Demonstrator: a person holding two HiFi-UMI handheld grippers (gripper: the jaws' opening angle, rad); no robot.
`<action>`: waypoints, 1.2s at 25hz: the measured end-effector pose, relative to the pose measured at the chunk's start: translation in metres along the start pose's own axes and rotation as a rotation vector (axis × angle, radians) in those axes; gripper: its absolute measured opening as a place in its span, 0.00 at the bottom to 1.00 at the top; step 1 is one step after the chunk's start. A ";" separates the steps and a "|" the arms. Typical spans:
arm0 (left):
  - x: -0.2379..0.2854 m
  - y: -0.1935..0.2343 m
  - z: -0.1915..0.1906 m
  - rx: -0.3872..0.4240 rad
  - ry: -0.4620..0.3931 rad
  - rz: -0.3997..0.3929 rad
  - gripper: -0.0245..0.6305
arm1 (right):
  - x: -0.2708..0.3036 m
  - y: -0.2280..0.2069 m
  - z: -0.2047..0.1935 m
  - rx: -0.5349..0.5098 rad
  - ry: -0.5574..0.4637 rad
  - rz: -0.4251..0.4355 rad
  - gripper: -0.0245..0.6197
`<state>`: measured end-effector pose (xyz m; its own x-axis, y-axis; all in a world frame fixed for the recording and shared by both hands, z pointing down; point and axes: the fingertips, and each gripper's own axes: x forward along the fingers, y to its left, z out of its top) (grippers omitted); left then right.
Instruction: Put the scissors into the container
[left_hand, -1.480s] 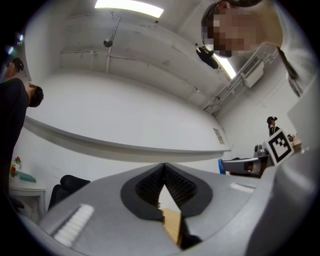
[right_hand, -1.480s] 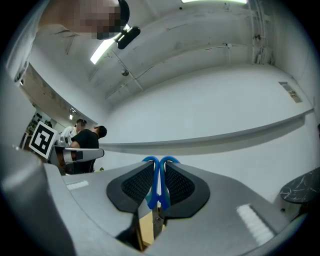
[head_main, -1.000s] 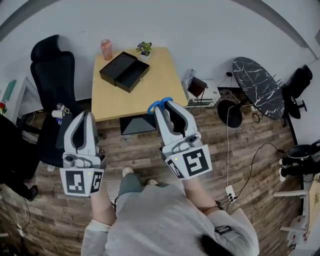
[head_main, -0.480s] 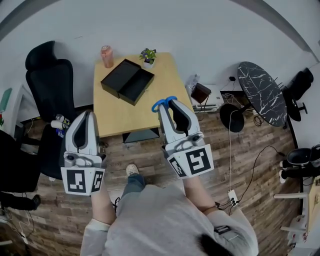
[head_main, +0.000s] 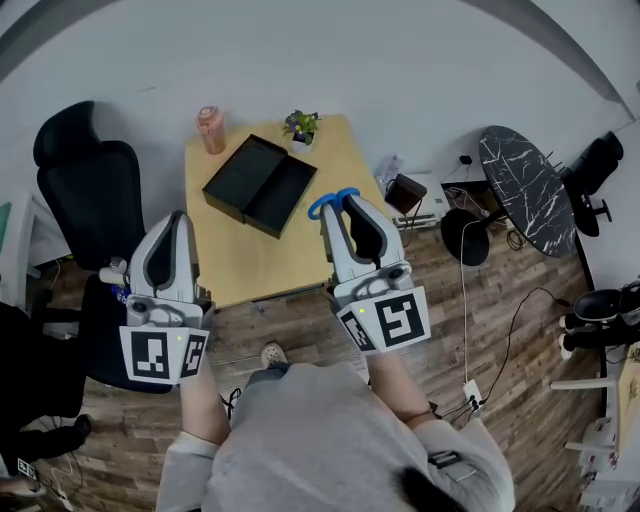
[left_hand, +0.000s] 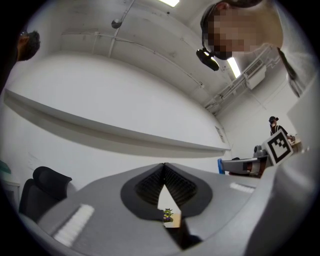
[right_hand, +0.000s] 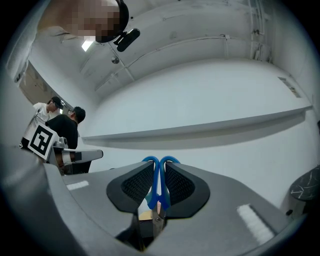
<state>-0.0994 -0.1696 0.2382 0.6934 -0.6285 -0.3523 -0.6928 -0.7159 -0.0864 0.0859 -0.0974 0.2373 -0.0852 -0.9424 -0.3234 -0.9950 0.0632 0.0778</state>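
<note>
My right gripper (head_main: 340, 202) is shut on blue-handled scissors (head_main: 331, 201); their loops stick out past the fingertips, above the wooden table's right part. In the right gripper view the scissors (right_hand: 158, 187) stand between the ribbed pads with the handles up and the blades low. The black container (head_main: 261, 184), an open two-part box, lies on the table (head_main: 240, 262) to the left of and beyond the scissors. My left gripper (head_main: 173, 230) hangs over the table's left edge. In the left gripper view its jaws (left_hand: 164, 166) meet at the tips with nothing between them.
A pink bottle (head_main: 210, 129) and a small potted plant (head_main: 301, 127) stand at the table's far edge. A black office chair (head_main: 88, 185) is at the left. A dark marble round table (head_main: 525, 176) and cables lie on the wooden floor at the right.
The table and box have drawn nearer and shifted under both grippers as the person stepped forward. The right gripper still holds the scissors; the left stays shut.
</note>
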 end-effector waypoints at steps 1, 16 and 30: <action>0.005 0.004 -0.003 -0.003 0.000 -0.006 0.12 | 0.006 -0.001 -0.002 -0.002 0.000 -0.005 0.15; 0.059 0.049 -0.048 -0.026 0.051 -0.073 0.12 | 0.069 -0.011 -0.040 -0.030 0.033 -0.046 0.15; 0.129 0.057 -0.067 0.000 0.066 0.048 0.12 | 0.150 -0.055 -0.081 -0.098 0.088 0.190 0.15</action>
<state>-0.0365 -0.3121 0.2506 0.6705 -0.6810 -0.2943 -0.7259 -0.6842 -0.0705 0.1318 -0.2693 0.2613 -0.2612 -0.9419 -0.2110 -0.9513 0.2140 0.2220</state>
